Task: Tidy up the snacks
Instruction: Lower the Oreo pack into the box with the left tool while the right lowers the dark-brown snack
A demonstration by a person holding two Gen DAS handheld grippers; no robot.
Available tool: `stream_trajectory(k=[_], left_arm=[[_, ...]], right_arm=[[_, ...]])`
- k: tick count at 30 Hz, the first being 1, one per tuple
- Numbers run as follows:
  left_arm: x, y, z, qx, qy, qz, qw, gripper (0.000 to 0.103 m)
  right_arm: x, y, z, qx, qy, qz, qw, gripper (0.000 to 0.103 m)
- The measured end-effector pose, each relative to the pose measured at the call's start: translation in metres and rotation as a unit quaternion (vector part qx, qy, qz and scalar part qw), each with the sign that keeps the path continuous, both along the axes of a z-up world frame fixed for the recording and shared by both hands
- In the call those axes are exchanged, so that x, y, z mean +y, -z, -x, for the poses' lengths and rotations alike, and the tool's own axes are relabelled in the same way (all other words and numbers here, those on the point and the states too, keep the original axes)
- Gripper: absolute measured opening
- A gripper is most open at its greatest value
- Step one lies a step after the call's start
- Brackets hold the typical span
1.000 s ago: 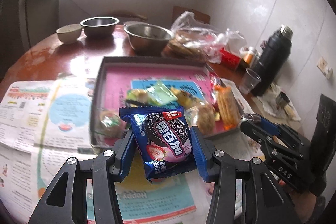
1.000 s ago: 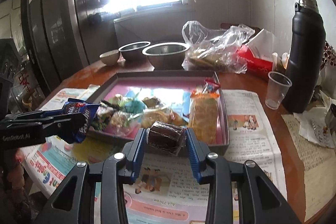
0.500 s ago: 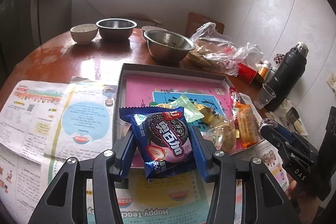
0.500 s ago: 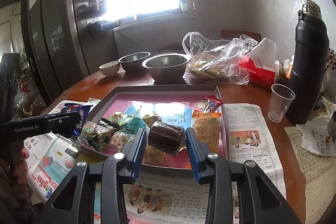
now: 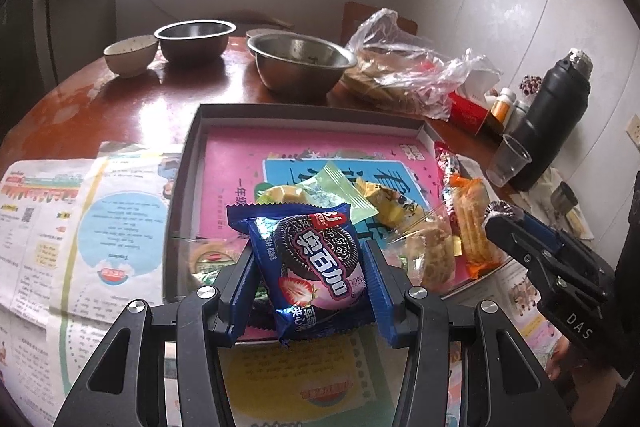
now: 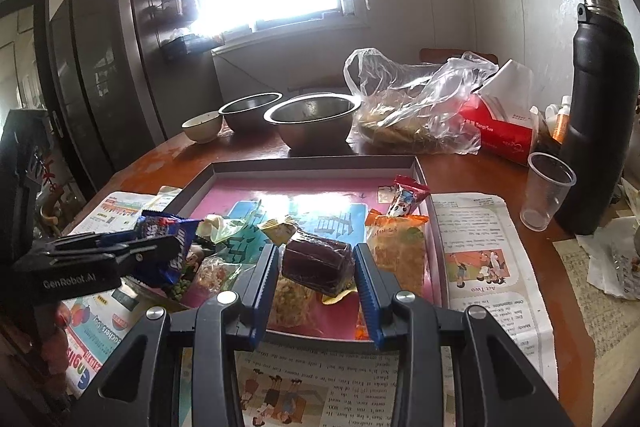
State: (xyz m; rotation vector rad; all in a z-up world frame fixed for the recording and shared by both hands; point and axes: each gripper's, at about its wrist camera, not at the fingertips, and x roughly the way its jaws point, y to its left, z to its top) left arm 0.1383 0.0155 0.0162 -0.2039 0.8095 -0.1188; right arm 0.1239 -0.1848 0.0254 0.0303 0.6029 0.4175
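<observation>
Left claw [image 5: 310, 267] is clamped on a blue cookie packet [image 5: 316, 267], blue pads pressed against both its sides, and holds it above the near edge of the tray [image 5: 308, 115]. Right claw [image 6: 316, 267] is likewise closed on a dark brown wrapped cake [image 6: 318, 263], also raised over the tray's near end.

Beneath both claws, printed newspaper sheets [image 5: 80, 227] cover the near part of the tabletop [image 5: 120, 99]. The tray is a shallow dark-walled box with a pink and blue printed floor. Its contents lie crowded toward the near and right portions: a pale green sachet [image 5: 340, 187], a yellow wrapped sweet [image 5: 394, 205], a clear bag of crumbly biscuits [image 5: 430, 247], an orange pack of crackers [image 5: 474, 223] along the right wall, and a small red-topped packet [image 6: 408, 195] near the far right corner. The far left of the tray floor is bare.

Right of the tray stand a clear plastic cup [image 6: 548, 191], contents not discernible, and a black flask [image 6: 600, 107] just beside it.

Beyond the tray: two steel bowls [image 5: 300, 63] and a small ceramic bowl [image 5: 130, 53], interiors not clearly legible; a clear plastic bag [image 5: 404, 67] holding flat breads; a red tissue box [image 6: 504, 131] with tissue protruding.
</observation>
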Motion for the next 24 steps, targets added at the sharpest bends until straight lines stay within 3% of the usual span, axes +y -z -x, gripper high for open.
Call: stream_trajectory(k=[24], left_arm=[[-0.004, 0.008, -0.016, 0.007, 0.011, 0.008, 0.9999, 0.052]], right_arm=[[0.007, 0.02, -0.031, 0.027, 0.009, -0.004, 1.0, 0.038]])
